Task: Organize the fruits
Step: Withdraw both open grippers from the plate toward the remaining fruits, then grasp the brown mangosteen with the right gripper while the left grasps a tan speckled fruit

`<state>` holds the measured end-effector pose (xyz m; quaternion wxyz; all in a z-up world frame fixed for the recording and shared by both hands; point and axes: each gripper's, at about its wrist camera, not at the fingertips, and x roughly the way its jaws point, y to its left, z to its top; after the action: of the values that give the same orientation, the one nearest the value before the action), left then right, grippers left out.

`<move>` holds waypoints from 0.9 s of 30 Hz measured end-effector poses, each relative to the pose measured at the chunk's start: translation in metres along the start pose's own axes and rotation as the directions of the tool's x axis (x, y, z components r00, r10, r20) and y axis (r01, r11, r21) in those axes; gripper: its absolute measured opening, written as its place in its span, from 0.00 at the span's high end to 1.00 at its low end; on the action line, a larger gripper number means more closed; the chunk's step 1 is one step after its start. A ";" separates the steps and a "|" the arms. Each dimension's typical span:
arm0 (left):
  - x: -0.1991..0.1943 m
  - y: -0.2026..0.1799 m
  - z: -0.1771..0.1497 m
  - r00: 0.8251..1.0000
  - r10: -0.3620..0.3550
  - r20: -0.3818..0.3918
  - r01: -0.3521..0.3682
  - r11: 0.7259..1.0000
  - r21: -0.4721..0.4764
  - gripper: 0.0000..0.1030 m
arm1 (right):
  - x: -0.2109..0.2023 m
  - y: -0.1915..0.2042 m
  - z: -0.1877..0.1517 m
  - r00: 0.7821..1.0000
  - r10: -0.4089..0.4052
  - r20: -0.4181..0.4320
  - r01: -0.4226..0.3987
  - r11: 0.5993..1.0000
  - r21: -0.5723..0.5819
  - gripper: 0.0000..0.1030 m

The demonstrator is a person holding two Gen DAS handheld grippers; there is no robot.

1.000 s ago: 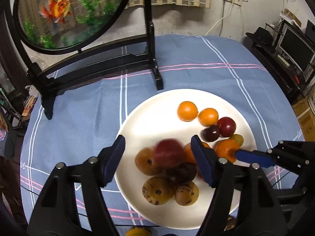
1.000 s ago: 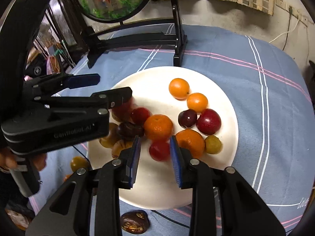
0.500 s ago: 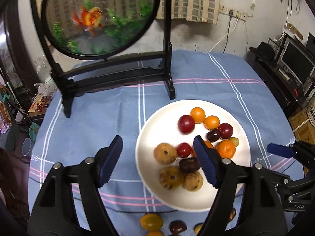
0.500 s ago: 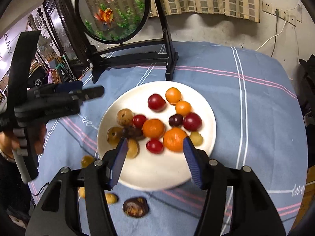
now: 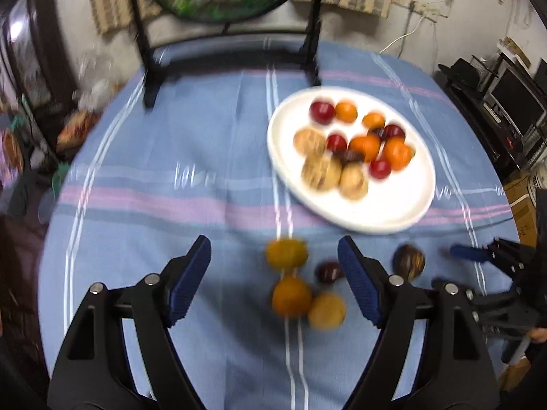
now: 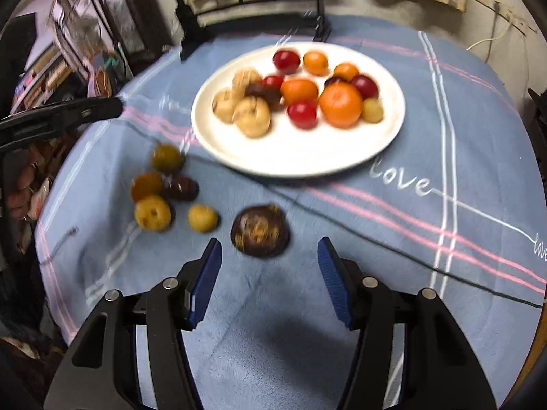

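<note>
Both tongs, left gripper (image 5: 273, 280) and right gripper (image 6: 268, 275), gape empty short of the plate (image 6: 386, 143), left jaws just widening, so I'd pinch the firm, roll-prone dark round fruit (image 6: 260, 235) across its middle.

Glossy white plate (image 6: 383, 143) on matt cloth (image 6: 376, 239) (woven, striped).

You can read 1 word clearly: "love" (image 6: 400, 181), stitched in white script on the blue tablecloth (image 6: 444, 136), just beside the near right rim of the white plate (image 6: 393, 136). A second, partly cut-off "love" (image 6: 539, 247) stands farther right of the plate, at the cloth's edge.
</note>
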<state>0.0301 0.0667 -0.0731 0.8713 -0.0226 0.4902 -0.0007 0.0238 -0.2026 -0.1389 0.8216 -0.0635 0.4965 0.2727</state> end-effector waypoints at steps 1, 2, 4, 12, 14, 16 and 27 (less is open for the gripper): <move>0.001 0.004 -0.008 1.000 0.001 -0.013 -0.001 1.000 -0.014 0.24 | 0.005 0.003 0.000 1.000 -0.008 -0.007 0.008 1.000 -0.016 0.43; 0.001 0.009 -0.017 1.000 -0.001 -0.030 0.000 0.999 -0.032 0.24 | 0.009 0.005 0.000 1.000 -0.014 -0.011 0.014 1.000 -0.023 0.43; 0.003 0.015 -0.032 0.998 -0.003 -0.057 0.000 0.998 -0.058 0.24 | 0.018 0.009 0.003 0.999 -0.017 -0.027 0.016 0.999 -0.037 0.43; 0.008 0.000 -0.062 0.993 -0.030 -0.115 0.024 0.998 -0.061 0.24 | 0.044 0.030 0.010 0.996 -0.067 -0.058 0.057 0.987 -0.151 0.55; 0.011 -0.014 -0.067 0.991 -0.049 -0.127 0.043 0.998 -0.048 0.24 | 0.041 0.030 0.010 0.997 -0.042 -0.062 0.032 0.988 -0.153 0.55; 0.016 -0.024 -0.067 0.988 -0.065 -0.141 0.059 0.997 -0.044 0.24 | 0.034 0.027 0.009 0.998 -0.036 -0.055 0.028 0.989 -0.144 0.55; 0.062 -0.042 -0.055 0.982 -0.012 -0.190 -0.014 0.991 -0.134 0.41 | 0.012 0.009 -0.003 0.999 0.025 -0.042 -0.028 0.997 -0.068 0.55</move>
<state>0.0160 0.0213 -0.1532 0.8170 -0.0810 0.5701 0.0309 0.0206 -0.1914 -0.1489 0.8050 -0.0905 0.5045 0.2990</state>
